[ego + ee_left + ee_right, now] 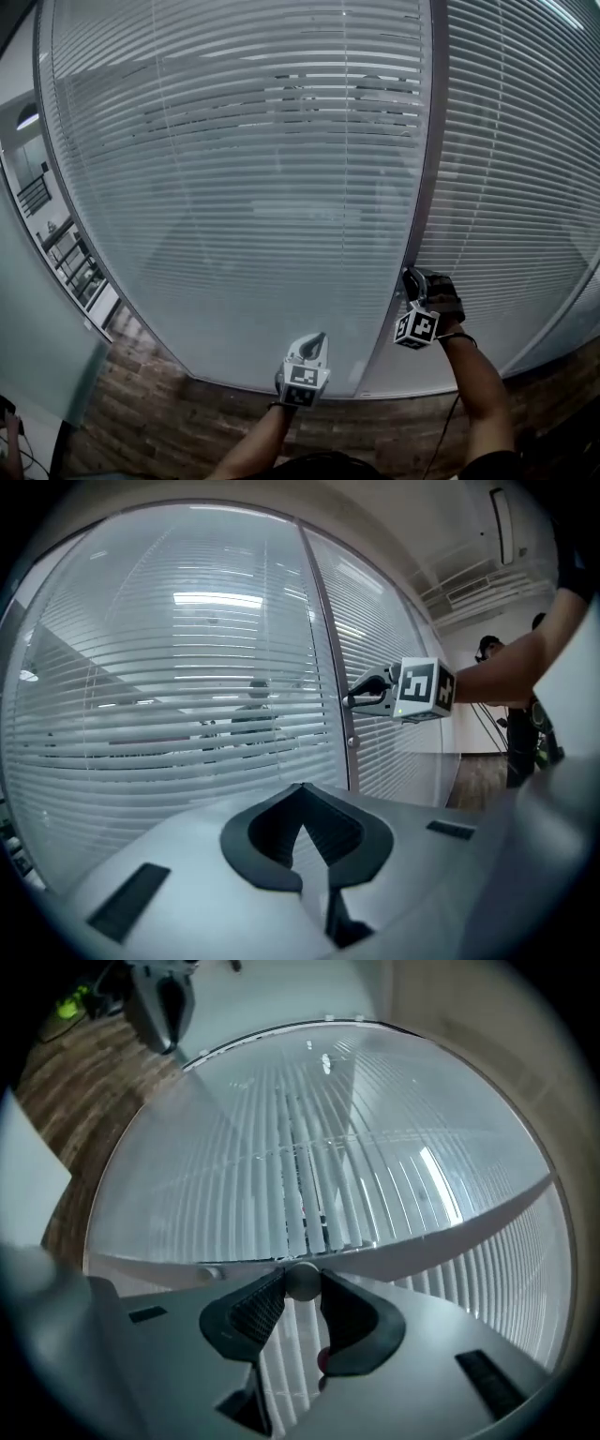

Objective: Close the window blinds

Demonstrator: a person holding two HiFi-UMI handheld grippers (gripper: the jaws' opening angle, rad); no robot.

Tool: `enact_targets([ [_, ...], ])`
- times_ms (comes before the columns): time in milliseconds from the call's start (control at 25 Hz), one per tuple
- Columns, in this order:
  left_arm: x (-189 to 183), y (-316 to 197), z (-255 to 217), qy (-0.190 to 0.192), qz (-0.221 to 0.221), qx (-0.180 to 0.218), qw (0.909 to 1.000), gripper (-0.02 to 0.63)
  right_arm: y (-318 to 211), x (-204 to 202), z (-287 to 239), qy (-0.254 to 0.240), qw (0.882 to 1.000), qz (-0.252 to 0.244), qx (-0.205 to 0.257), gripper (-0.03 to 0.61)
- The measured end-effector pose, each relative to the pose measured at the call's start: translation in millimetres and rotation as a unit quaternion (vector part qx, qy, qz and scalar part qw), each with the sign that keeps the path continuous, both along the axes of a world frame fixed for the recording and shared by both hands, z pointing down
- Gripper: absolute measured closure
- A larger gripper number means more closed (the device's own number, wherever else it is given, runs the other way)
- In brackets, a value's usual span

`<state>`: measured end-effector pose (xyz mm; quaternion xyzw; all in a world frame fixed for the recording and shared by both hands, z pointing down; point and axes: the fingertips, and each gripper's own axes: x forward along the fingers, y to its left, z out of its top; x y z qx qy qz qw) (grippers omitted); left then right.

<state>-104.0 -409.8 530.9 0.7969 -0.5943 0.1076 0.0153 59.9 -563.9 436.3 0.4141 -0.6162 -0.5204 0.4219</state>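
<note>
White slatted blinds (244, 169) hang behind a large glass pane, with a second set (516, 187) to the right of a grey upright post (427, 141). Low on that post my right gripper (411, 278) is shut on a small round knob (302, 1281), a dark pad pressing on each side of it. Through the slats above the knob, dark shapes show in a narrow band. My left gripper (317, 342) hangs below the left pane, apart from the glass, its jaws shut with nothing between them. In the left gripper view, the right gripper (361, 694) reaches to the post from the right.
A second small knob (352, 742) sits on the post just below the gripped one. Brick-patterned flooring (141, 394) runs under the window. A frosted glass partition (37, 309) stands at the left. A person (516, 742) stands far off to the right.
</note>
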Motion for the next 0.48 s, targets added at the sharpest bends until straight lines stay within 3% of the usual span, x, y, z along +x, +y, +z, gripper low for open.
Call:
enact_targets([
  [200, 5.8, 1.1, -1.6, -0.001, 0.004, 0.003, 1.0, 0.612, -0.8, -1.8, 5.5, 0.129, 0.991, -0.014, 0.03, 0.453],
  [360, 12.2, 3.0, -2.0, 0.003, 0.009, 0.002, 1.0, 0.612, 6.9, -11.8, -2.0, 0.158, 0.986, -0.037, 0.044, 0.453],
  [480, 14.5, 2.5, -0.3, 0.002, 0.014, 0.001, 0.9999, 0.612, 5.1, -9.2, 1.8, 0.15, 0.988, -0.032, 0.034, 0.453],
])
